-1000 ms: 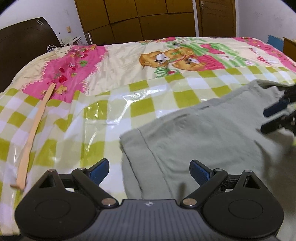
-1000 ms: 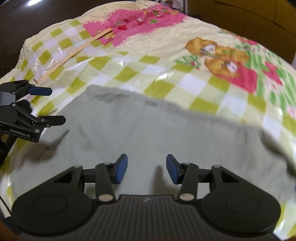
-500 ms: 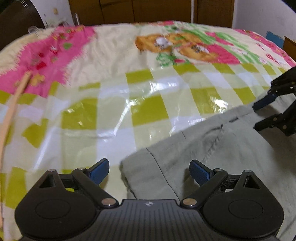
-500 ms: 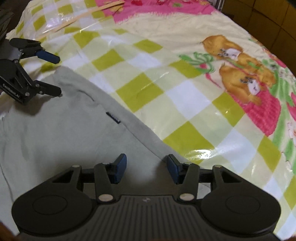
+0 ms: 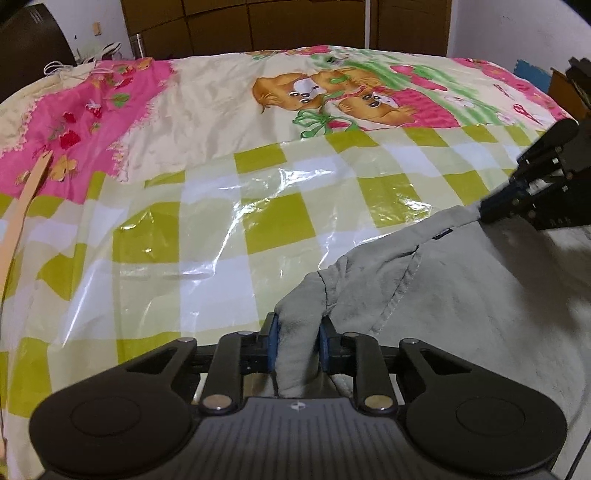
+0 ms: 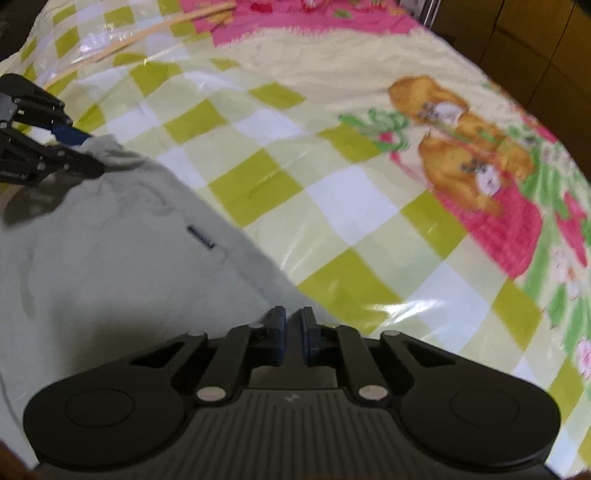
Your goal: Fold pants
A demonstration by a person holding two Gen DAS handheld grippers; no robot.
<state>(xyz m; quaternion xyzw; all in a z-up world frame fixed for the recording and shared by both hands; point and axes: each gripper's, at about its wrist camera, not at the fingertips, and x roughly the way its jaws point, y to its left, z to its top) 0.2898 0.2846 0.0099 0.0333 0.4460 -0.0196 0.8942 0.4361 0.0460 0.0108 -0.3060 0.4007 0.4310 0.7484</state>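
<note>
Grey pants (image 5: 461,295) lie on the checked bed cover (image 5: 207,229), filling the right side of the left wrist view. My left gripper (image 5: 295,341) is shut on a bunched corner of the waistband, which is lifted off the bed. In the right wrist view the pants (image 6: 110,258) spread to the left, and my right gripper (image 6: 291,334) is shut on their far edge with only a thin gap between the pads. Each gripper shows in the other's view: the right gripper (image 5: 493,206) pinches the edge, and the left gripper (image 6: 86,155) pinches the corner.
A long wooden stick (image 5: 22,221) lies on the bed at the left and reaches the pink patch; the stick (image 6: 147,31) is also at the top of the right wrist view. Brown wardrobe doors (image 5: 258,26) stand behind the bed. A dark headboard (image 5: 29,48) is at the far left.
Both grippers were open above the pants; both have now shut on the far edge, the left on the waistband corner, the right further along. The fabric is pulled up at both grips.
</note>
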